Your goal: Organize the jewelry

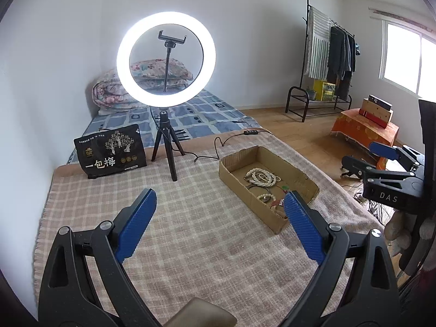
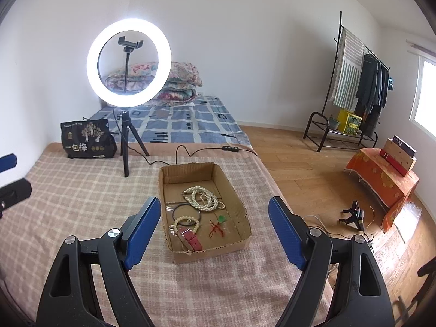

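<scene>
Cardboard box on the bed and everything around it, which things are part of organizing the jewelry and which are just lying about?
Part of the job:
cardboard box
pearl necklace
black bangle
beaded bracelet
pink watch strap
red string charm

Just lying about:
ring light
black snack bag
folded quilts
clothes rack

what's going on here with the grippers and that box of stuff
A person holds two blue-padded grippers above a checked blanket, both open and empty. The left gripper and right gripper hover near a shallow brown cardboard box. All the jewelry lies inside: a white pearl-bead necklace, a thin black bangle, a cream bead bracelet, a pink strap and a red cord with a green pendant. Nothing is being gripped.
</scene>
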Available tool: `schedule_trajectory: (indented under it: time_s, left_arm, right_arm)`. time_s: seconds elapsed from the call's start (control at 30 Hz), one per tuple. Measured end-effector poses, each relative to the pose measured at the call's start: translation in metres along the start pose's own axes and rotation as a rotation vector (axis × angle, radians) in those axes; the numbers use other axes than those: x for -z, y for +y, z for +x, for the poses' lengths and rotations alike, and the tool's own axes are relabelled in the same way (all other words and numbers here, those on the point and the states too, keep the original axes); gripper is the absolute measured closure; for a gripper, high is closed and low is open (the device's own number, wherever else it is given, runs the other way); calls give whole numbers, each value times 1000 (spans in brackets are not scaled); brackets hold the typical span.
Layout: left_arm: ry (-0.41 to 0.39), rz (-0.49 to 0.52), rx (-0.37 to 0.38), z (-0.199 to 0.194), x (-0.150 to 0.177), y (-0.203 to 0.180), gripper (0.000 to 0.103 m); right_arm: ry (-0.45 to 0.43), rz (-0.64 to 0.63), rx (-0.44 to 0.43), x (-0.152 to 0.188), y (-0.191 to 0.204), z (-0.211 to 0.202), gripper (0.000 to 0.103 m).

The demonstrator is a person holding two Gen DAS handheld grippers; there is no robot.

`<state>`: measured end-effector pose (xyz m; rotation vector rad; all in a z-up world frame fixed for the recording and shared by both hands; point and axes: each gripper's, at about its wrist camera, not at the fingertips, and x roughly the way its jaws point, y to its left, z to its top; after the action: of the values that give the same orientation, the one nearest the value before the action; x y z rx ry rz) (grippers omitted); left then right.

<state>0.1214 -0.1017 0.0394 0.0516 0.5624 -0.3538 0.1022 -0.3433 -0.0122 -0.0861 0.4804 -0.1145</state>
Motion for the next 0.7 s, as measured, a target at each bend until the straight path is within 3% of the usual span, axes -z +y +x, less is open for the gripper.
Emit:
schedule_trajectory:
  time_s: [0.27,0.4,0.7]
  left_arm:
    - [7,31,-2,-10,6,-6,6]
    - [12,26,-8,-11,8,-5,0]
    - [4,47,-38,-15,11,-6,0]
  right_arm:
    - [-30,18,8,1,3,-4,21]
    - [-40,13,17,4,6,0,18]
    - [-10,9,7,10,13,11,18]
